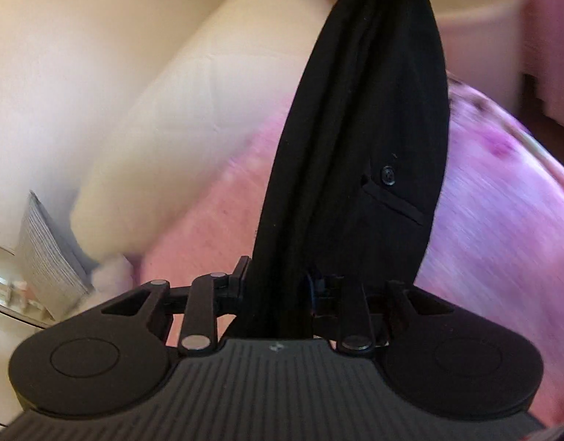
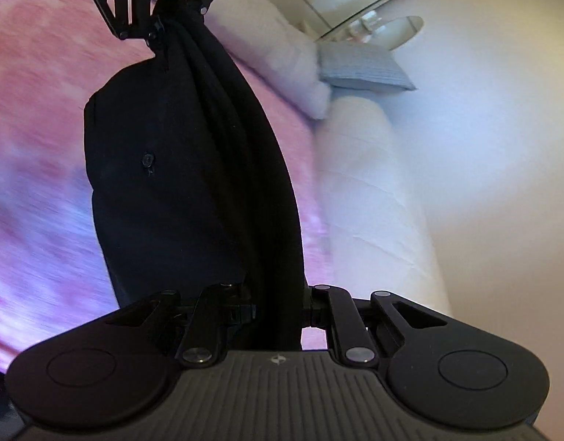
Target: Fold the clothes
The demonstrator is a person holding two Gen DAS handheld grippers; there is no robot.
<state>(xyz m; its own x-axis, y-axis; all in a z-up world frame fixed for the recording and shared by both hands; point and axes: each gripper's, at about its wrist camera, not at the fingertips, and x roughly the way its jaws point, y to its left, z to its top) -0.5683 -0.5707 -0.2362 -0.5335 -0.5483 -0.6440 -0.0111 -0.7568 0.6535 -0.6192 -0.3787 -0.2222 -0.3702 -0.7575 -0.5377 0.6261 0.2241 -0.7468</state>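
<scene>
Black trousers [image 1: 359, 169] hang bunched between your left gripper [image 1: 282, 286] and right gripper [image 2: 278, 305], both jaws clamped narrow on them, mid-frame above the pink bed [image 1: 502, 213]. No fold shows yet; you likely have all folding left.

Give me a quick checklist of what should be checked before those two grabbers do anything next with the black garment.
1. Left gripper holds the black garment: ok, cloth bunched between its fingers.
2. Right gripper holds the same garment: ok, cloth runs between its fingers.
3. Garment stretched between both grippers: ok, a taut rope-like band.
4. Garment spread flat for folding: not ok, it is twisted and bunched; the button and pocket face sideways.
5. Pink blanket free as a laying surface: cannot tell, blurred and partly hidden.
6. Pillow out of the way: ok, off to the side.
</scene>
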